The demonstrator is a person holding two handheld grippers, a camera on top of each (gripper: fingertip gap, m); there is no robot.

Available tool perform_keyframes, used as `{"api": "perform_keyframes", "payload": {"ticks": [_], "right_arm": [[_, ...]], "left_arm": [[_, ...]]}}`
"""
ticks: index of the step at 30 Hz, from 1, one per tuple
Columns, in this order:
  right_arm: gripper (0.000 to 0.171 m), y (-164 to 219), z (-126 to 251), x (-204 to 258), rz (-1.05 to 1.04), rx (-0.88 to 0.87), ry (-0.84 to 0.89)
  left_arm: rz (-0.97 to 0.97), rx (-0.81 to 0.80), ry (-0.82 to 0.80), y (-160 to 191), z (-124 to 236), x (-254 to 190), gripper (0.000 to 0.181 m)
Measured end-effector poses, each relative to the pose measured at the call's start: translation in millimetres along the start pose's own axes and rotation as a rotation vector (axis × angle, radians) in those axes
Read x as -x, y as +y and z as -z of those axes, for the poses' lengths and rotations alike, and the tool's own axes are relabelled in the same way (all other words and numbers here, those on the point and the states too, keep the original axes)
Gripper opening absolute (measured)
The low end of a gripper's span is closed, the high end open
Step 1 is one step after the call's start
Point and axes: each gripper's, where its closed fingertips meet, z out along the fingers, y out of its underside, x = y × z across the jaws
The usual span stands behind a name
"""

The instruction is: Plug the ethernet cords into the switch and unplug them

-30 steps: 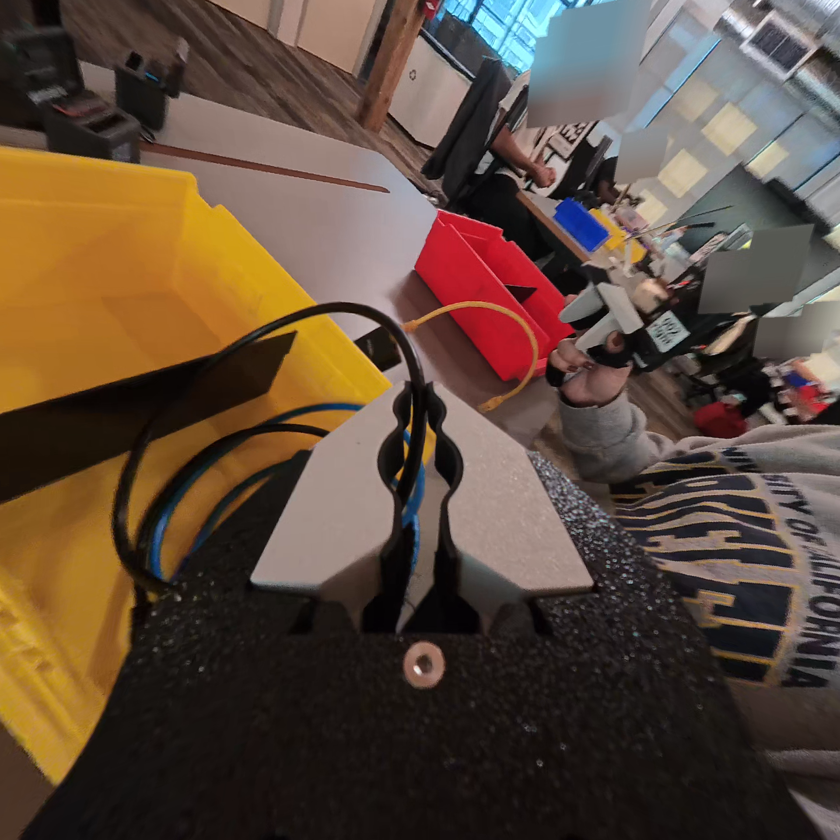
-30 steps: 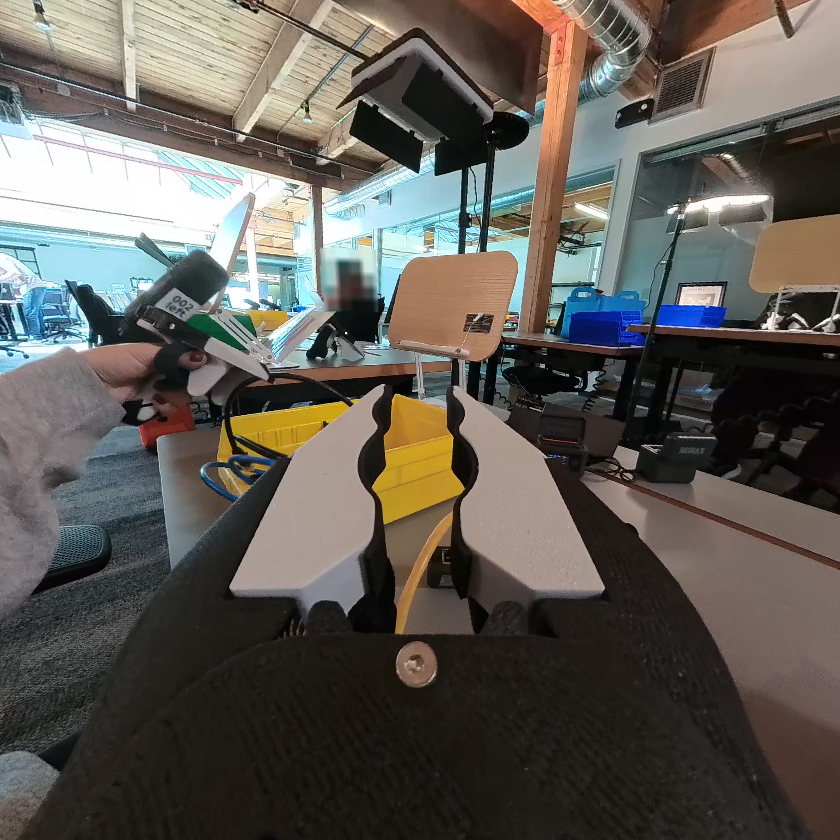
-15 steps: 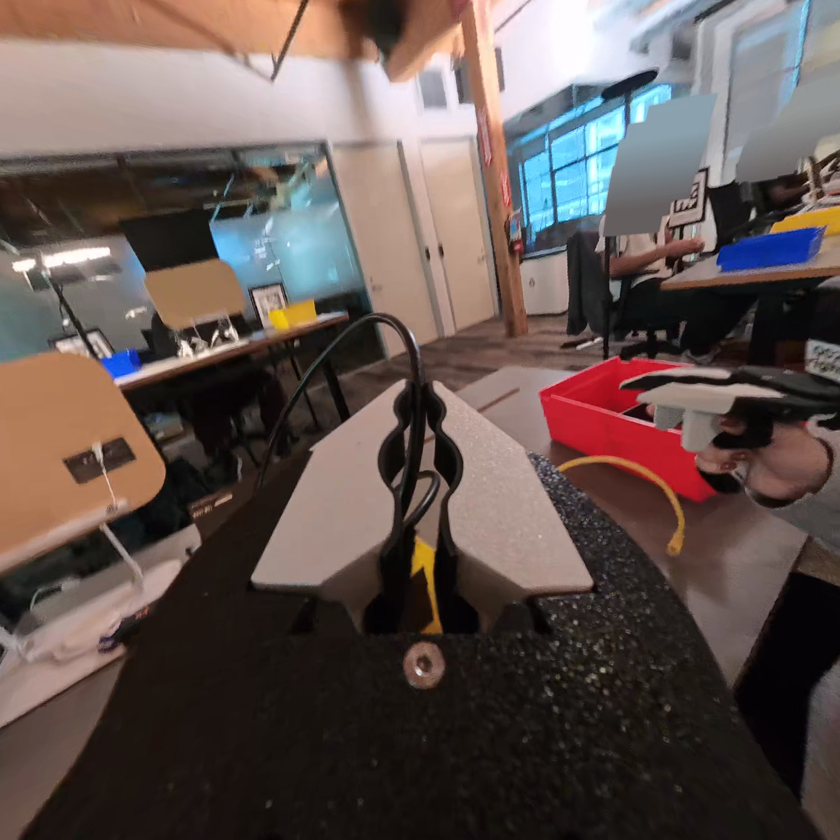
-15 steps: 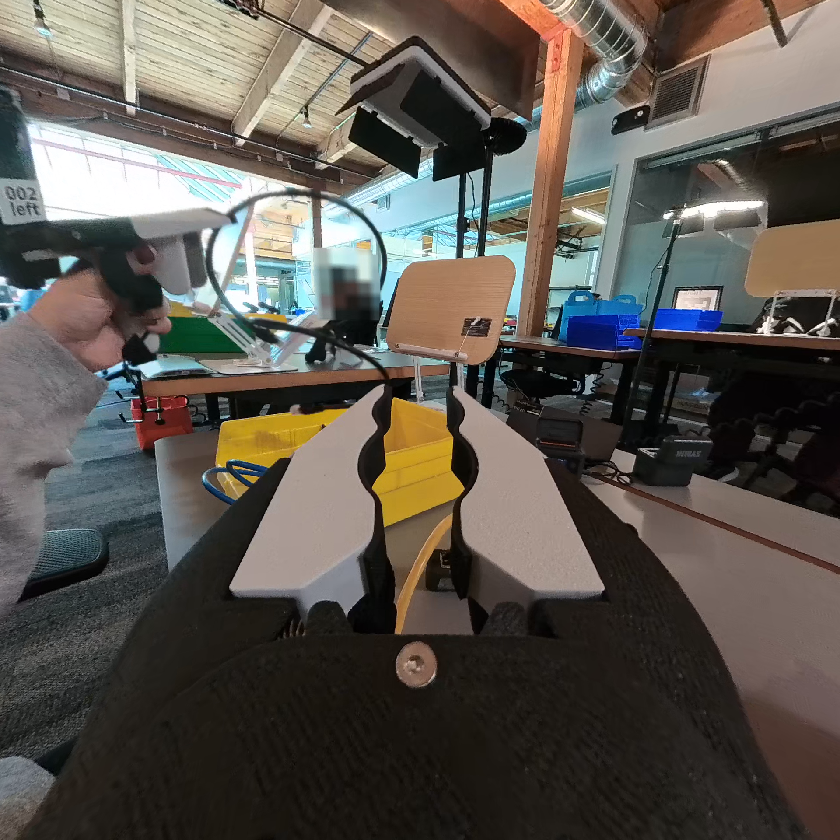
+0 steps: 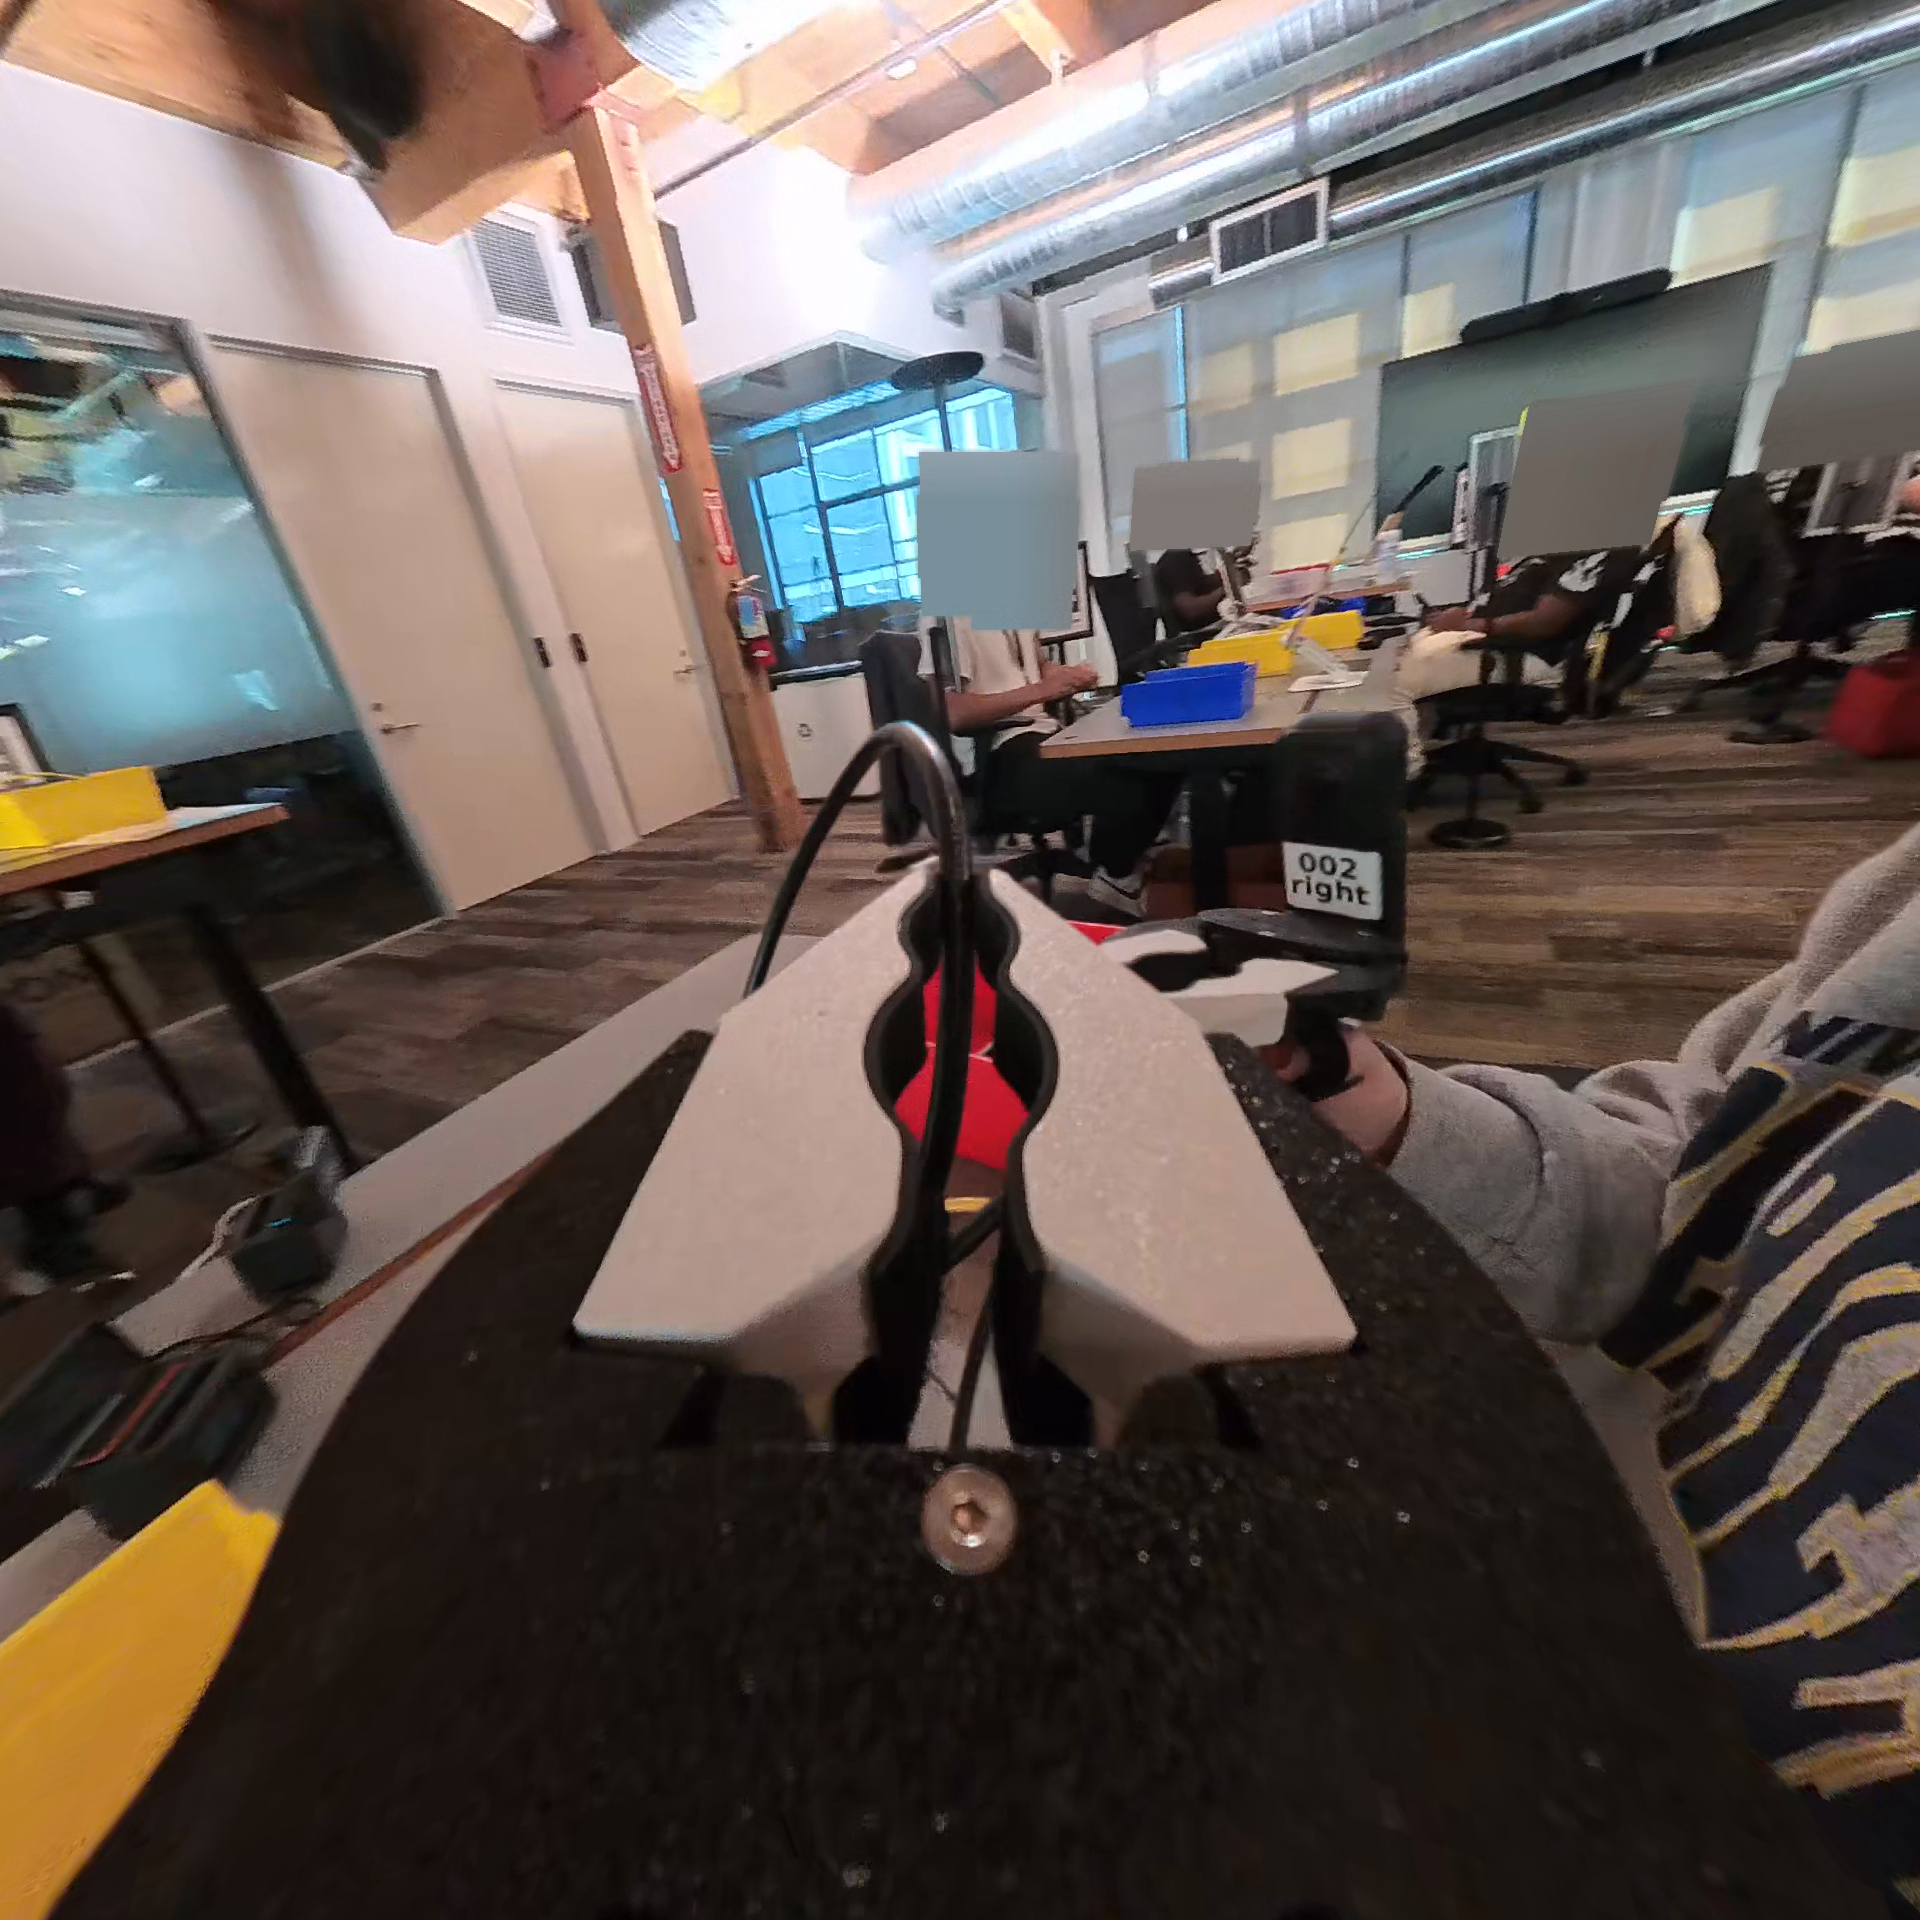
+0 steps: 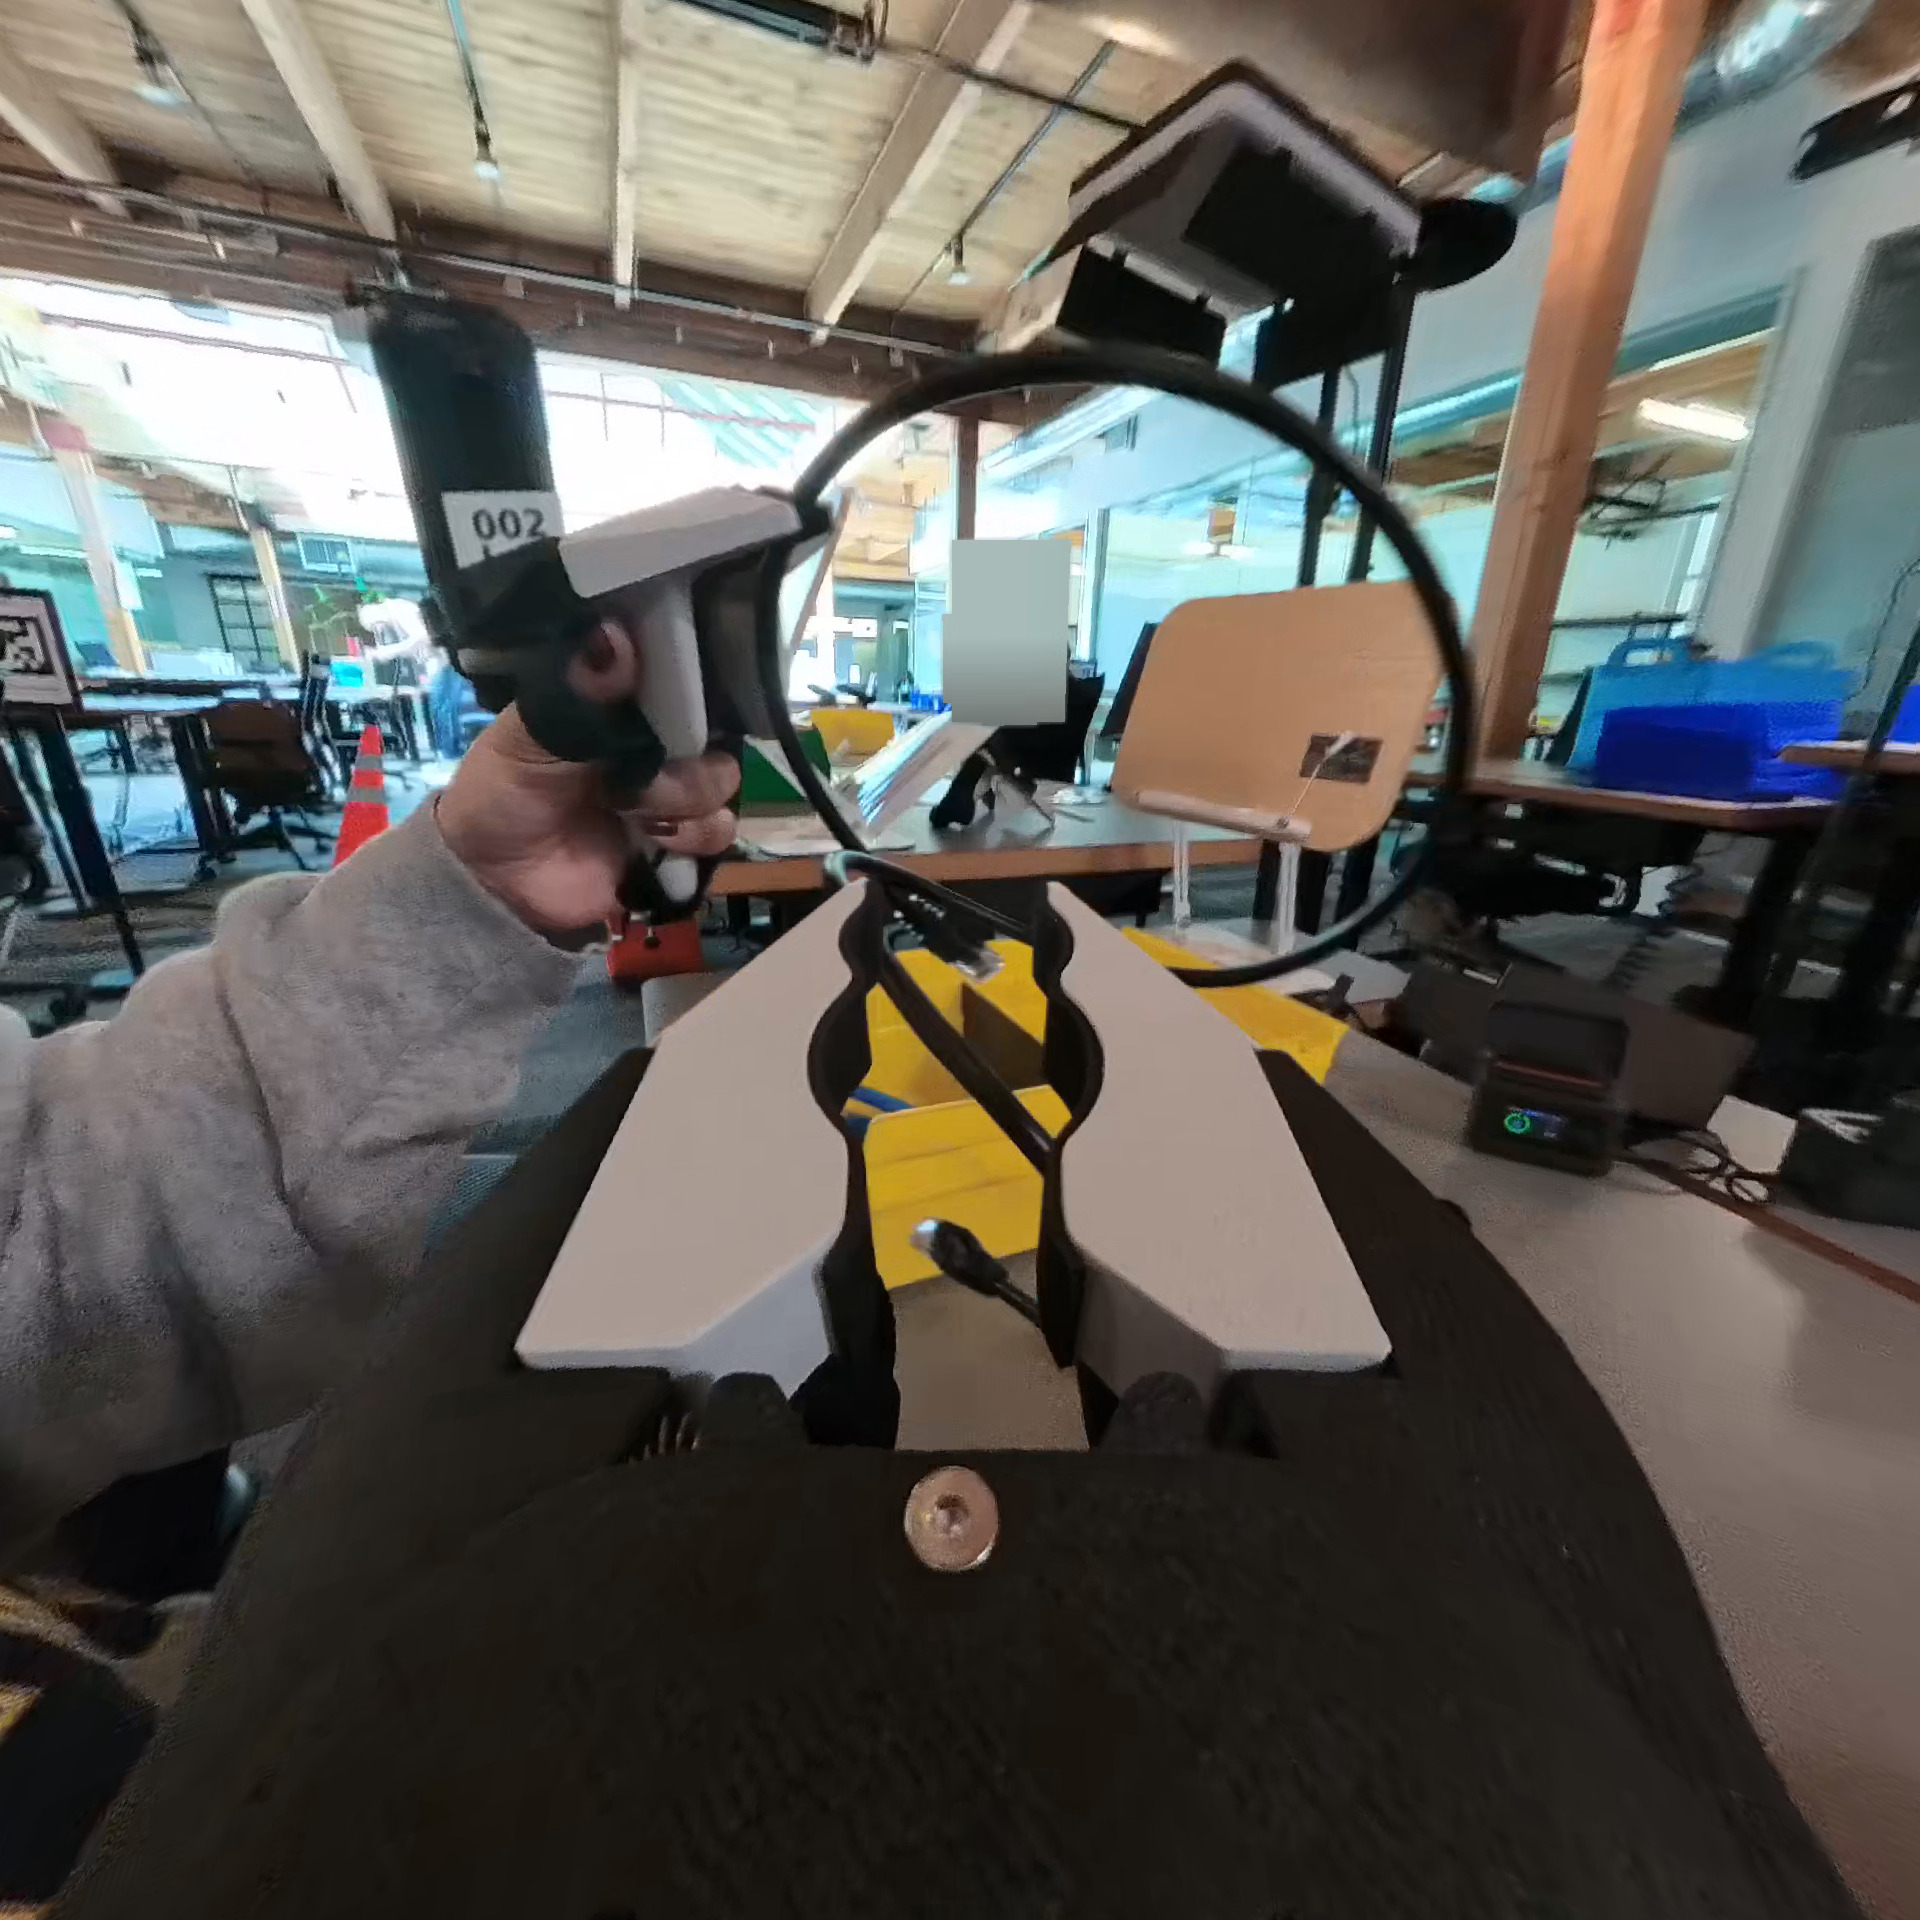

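Your left gripper (image 5: 961,904) has its jaws pressed together on the black cord (image 5: 940,1049), which runs down the slot between them and arches up and out past the tips. Beyond those tips, slightly to the right, sits your right gripper (image 5: 1174,961), held in your right hand (image 5: 1351,1091), with the red bin (image 5: 961,1101) showing through the gap between the left jaws.

In the right wrist view, your right gripper (image 6: 956,914) has its jaws apart, gripping nothing. The black cord (image 6: 1439,665) hangs from the left gripper (image 6: 800,509), above and left of the right jaws, and curls in a wide loop ahead of them. One plug (image 6: 961,945) dangles at the right jaw tips; the other plug (image 6: 951,1247) lies lower, inside the open gap. I cannot tell whether either touches the jaws. Below and beyond the gap, the yellow bin (image 6: 956,1153) rests on the surface (image 6: 1714,1403), with a blue cord (image 6: 883,1101) inside it.
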Motion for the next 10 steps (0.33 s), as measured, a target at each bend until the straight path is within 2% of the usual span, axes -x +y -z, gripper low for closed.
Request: {"api": "perform_keyframes", "payload": {"ticks": [3,7,10], "right_arm": [[0.028,5,-9,11,0.035,0.041,0.006],[0.031,9,-14,20,0.084,0.054,-0.012],[0.042,17,-17,32,0.090,0.092,-0.080]], "left_arm": [[0.009,0.029,0.033,10,-10,-7,0.003],[0.019,0.070,0.000,18,-16,-4,0.003],[0.083,0.066,-0.030,18,-17,0,0.003]]}}
